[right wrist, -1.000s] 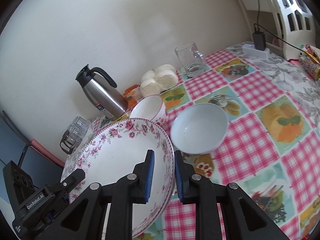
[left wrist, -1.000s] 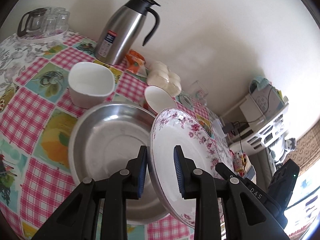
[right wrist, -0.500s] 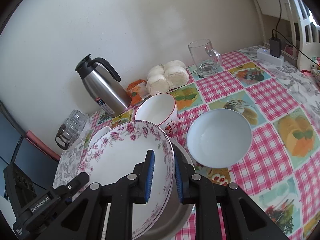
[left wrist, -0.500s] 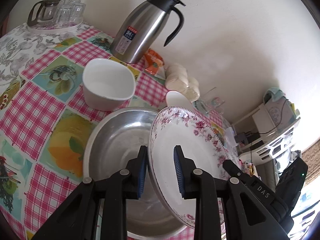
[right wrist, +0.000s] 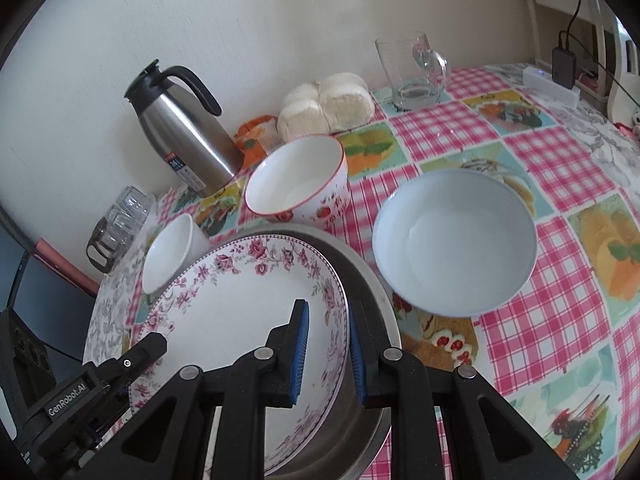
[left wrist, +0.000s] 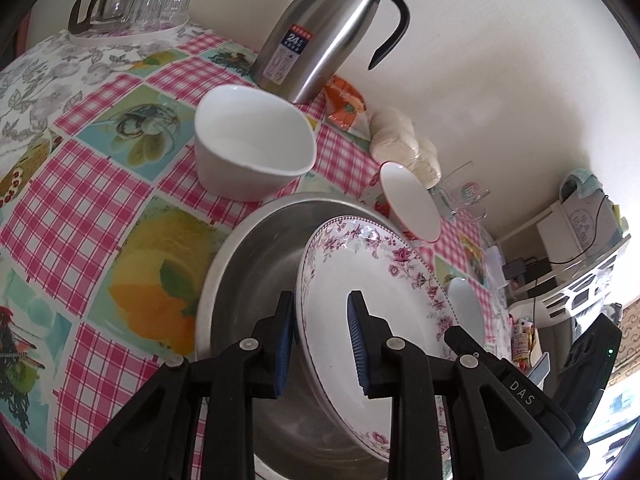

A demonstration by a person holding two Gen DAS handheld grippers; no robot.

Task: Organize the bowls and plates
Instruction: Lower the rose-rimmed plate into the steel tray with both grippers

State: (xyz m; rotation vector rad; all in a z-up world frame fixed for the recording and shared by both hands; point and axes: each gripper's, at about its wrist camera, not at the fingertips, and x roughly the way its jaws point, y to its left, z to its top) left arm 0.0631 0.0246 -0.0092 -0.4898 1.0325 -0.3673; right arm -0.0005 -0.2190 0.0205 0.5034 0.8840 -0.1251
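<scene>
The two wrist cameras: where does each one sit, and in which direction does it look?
Left wrist view: sits on the left claw, looks down along its fingers at the floral plate over the steel basin; the right claw's black body shows at lower right.
Right wrist view: sits on the right claw, clamps the plate's opposite rim, faces the pale bowl; the left claw's body shows at lower left.
Shared: plate, basin, steel flask, red-rimmed bowl.
</scene>
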